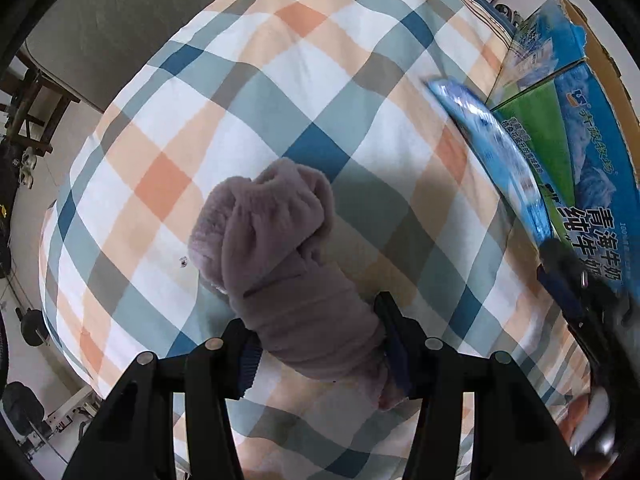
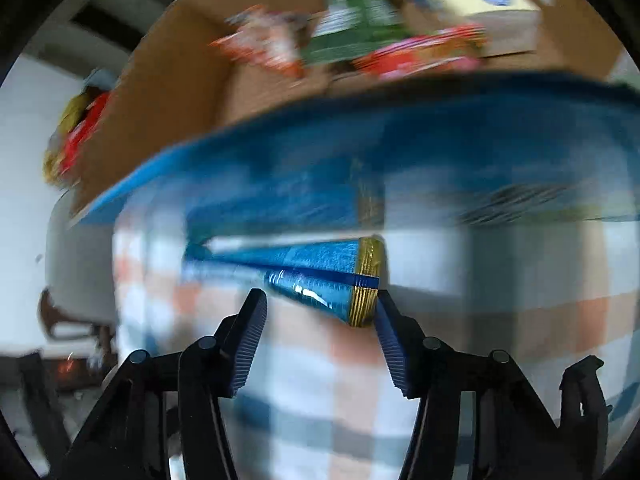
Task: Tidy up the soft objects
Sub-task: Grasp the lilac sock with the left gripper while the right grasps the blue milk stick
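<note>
Both grippers carrying loads over the plaid bed, box lying right.

Left gripper (image 1: 318, 344) is clamping the sock (image 1: 280, 256), its length running far-left; right gripper (image 2: 318, 320), part-closed, is holding a blue packet (image 2: 312, 276) by its gold end, nearer the box (image 1: 580, 128).

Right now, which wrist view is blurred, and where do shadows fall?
Right wrist view: heavy motion blur over the cardboard box and plaid bedding; only the tongs stay sharp. Left wrist view: mostly crisp, the purple fleece casting a shadow rightward on the bedding.
</note>
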### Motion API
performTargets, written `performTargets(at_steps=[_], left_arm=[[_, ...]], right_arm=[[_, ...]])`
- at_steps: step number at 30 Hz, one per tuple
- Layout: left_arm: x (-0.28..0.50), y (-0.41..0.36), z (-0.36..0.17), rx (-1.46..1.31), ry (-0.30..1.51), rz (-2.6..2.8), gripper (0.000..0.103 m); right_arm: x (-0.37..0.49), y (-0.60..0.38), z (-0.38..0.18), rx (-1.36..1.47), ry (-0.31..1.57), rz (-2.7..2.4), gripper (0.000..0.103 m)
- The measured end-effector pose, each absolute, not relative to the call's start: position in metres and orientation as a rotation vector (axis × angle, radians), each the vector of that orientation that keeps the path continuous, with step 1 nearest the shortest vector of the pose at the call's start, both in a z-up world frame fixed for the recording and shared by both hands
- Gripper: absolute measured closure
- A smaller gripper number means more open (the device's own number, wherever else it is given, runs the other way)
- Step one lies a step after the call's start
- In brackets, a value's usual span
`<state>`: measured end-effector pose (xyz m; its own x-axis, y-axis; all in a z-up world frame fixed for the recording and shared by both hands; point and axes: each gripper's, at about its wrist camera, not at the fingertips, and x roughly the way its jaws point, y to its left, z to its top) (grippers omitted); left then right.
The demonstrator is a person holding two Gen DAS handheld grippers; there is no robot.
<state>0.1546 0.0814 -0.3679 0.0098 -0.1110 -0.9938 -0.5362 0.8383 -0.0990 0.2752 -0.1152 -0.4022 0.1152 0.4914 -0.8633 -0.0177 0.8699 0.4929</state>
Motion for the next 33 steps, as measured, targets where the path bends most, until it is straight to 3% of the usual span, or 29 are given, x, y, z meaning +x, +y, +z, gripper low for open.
performTargets(at_steps=[1, 7, 14, 17, 23, 33], left_arm=[[0.152, 0.098, -0.368, -0.538, 1.545, 0.355, 0.053], [0.154, 0.11, -0.361, -0.52, 1.533, 0.369, 0.053], [0.161, 0.123, -0.355, -0.488, 1.521, 0.391, 0.053], [0.158, 0.129, -0.353, -0.478, 1.519, 0.391, 0.053], [0.157, 0.127, -0.357, -0.471, 1.519, 0.394, 0.053], [0.151, 0.109, -0.359, -0.415, 1.53, 0.349, 0.053]], right_arm=[[0.269, -0.103, -0.394, 0.36, 1.419, 0.466, 0.053], [0.262, -0.065, -0.364, 0.024, 1.318, 0.472, 0.053], [0.286, -0.014, -0.392, -0.248, 1.363, 0.449, 0.054], [0.286, 0.003, -0.407, -0.35, 1.395, 0.447, 0.066], [0.288, 0.013, -0.418, -0.403, 1.406, 0.4, 0.082], [0.249, -0.04, -0.41, -0.302, 1.581, 0.313, 0.088]])
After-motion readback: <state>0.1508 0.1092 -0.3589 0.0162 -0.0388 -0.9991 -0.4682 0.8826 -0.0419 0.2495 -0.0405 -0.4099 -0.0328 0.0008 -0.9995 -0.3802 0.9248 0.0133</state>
